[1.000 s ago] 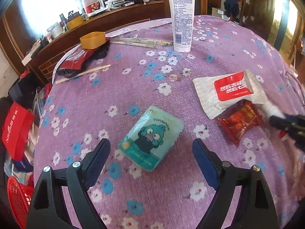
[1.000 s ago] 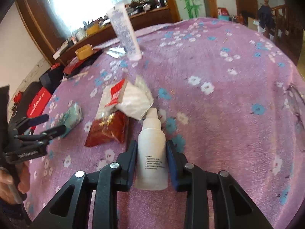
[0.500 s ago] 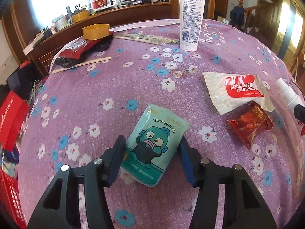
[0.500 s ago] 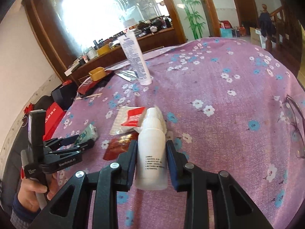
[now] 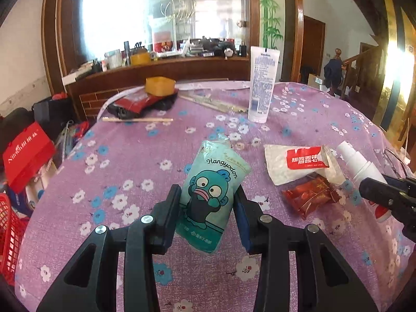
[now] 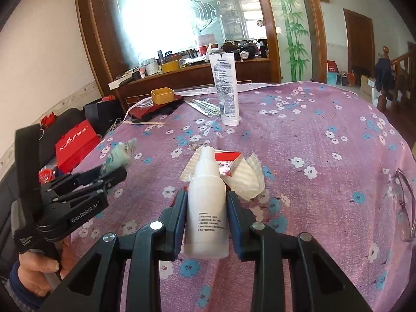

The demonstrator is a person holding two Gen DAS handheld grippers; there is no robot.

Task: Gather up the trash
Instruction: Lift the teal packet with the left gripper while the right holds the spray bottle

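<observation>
the left gripper [image 5: 208, 208] is seen closed on a teal tissue pack [image 5: 212, 197]; its jaws have just been closing, and both pads are now pressed against the pack's sides. the pack is held tilted, with its top leaning away from the camera, above the purple flowered cloth [image 5: 130, 161]. whether its lower end touches the cloth cannot be told.

the right gripper [image 6: 206, 215] is clamped narrowly on a white bottle [image 6: 206, 208], which is held upright between the pads with its nozzle pointing away. in the left view the same bottle is seen at the right edge, gripped by dark fingers [image 5: 377, 187].

on the cloth, between the two grippers, a white wrapper [image 5: 293, 163] with a red label is laid, and a red packet [image 5: 309, 197] lies just beside it on the near side, its edge touching the wrapper. in the right view the wrapper is partly hidden behind the bottle.

farther back a lotion tube [image 5: 261, 83] is stood on its cap. to its left a yellow box [image 5: 160, 85] rests on a red and black pile, with a chopstick [image 5: 137, 120] laid in front. glasses [image 6: 404, 205] lie near the cloth's right edge.

a hand [image 6: 39, 262] is seen on the left gripper's handle.
</observation>
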